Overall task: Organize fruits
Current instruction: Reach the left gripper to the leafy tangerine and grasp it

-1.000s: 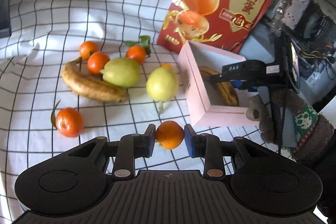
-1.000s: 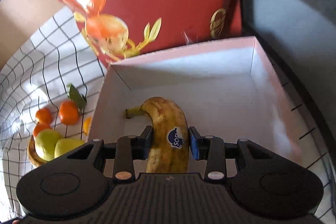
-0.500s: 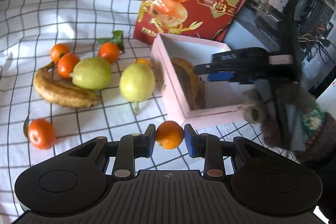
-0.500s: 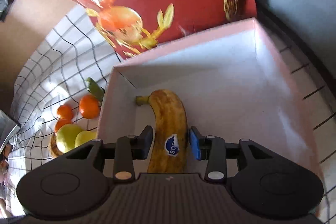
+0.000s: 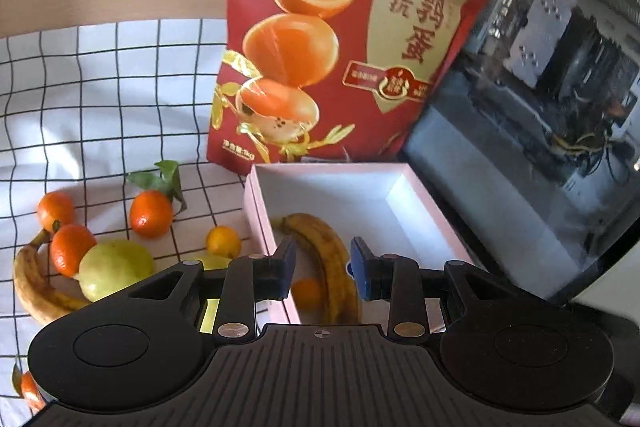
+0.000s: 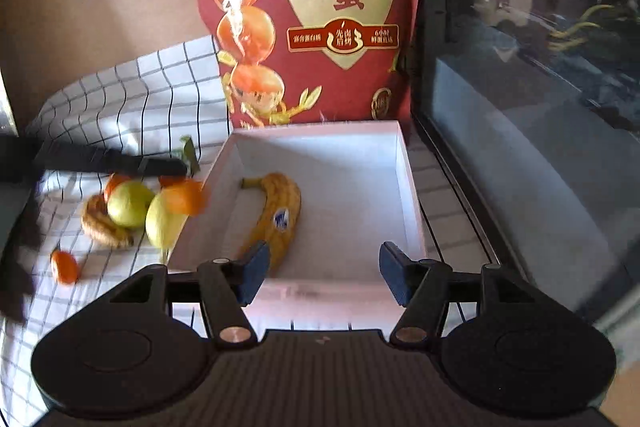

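Pink box point(image 5: 420, 211) sits on the checked cloth point(image 5: 100, 99), near a red snack bag point(image 5: 344, 27). Inside: a spotted banana point(image 5: 328, 259) along the left wall, a small orange point(image 5: 306, 291) touching it. Left tongs point(image 5: 323, 269) hover spread over that corner, holding nothing; judged a fresh drop-off point. Right tongs point(image 6: 320, 277) spread wide at the box's near rim, empty. Outside to the left, pears point(image 5: 112, 267), oranges point(image 5: 150, 213) and a second banana point(image 5: 36, 291) lie clustered, not yet sorted.

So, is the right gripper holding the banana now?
No, the right gripper is open, and the banana lies free in the box.
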Motion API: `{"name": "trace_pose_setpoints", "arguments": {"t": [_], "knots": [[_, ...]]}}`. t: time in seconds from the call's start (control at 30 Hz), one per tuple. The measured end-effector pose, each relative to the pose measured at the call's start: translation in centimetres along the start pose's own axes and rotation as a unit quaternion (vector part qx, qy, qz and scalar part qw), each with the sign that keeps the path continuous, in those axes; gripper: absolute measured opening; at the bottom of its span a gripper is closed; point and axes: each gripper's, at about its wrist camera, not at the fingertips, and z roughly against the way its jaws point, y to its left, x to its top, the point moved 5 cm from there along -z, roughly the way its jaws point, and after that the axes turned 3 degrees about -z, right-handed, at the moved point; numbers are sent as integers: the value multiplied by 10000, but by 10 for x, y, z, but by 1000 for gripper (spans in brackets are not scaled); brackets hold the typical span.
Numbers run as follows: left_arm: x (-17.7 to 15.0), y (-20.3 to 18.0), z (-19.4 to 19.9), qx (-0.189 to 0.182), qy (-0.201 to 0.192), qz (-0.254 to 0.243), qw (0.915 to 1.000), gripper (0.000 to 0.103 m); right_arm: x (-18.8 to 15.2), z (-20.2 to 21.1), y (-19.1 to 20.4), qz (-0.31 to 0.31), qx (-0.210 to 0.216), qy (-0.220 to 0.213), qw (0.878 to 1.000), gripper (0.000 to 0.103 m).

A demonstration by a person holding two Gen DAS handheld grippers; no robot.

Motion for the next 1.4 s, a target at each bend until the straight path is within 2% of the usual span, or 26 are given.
{"name": "trace_pose_setpoints", "arguments": {"t": [0.07, 0.17, 0.3, 0.4, 0.53, 0.6, 0.67, 0.93, 1.17, 1.3, 1.4], "knots": [[-6, 9, 6, 111, -42, -38, 9999, 34, -12, 5, 5, 140, -148, -104, 9997, 67], [-18, 33, 18, 519, -47, -20, 9986, 34, -24, 4, 18, 320, -260, -150, 9990, 68], [-38, 83, 39, 1219, -19, 475, 9914, 34, -35, 1, 33, 406, -41, 104, 9991, 68], [-53, 122, 59, 1610, -47, 1080, 9810, 34, -42, -3, 48, 523, 68, 239, 9983, 68], [-74, 169, 79, 2067, -25, 1915, 9595, 34, -52, -5, 71, 759, 195, 333, 9964, 68], [-83, 184, 85, 2160, 27, 2207, 9511, 34, -57, -8, 81, 851, 262, 398, 9952, 68], [-89, 191, 85, 2120, 64, 2362, 9483, 34, -63, -12, 92, 929, 321, 491, 9939, 68], [-91, 189, 72, 2175, 240, 2045, 9541, 35, -80, -16, 118, 1250, 401, 616, 9894, 68], [-95, 171, 74, 2338, 261, 1308, 9631, 36, -90, -20, 113, 1143, 303, 806, 9897, 68], [-103, 154, 81, 2205, 327, 898, 9707, 38, -89, -21, 111, 1115, 273, 815, 9900, 69], [-112, 141, 84, 2012, 461, 728, 9757, 45, -88, -23, 114, 1161, 280, 816, 9895, 69]]}}
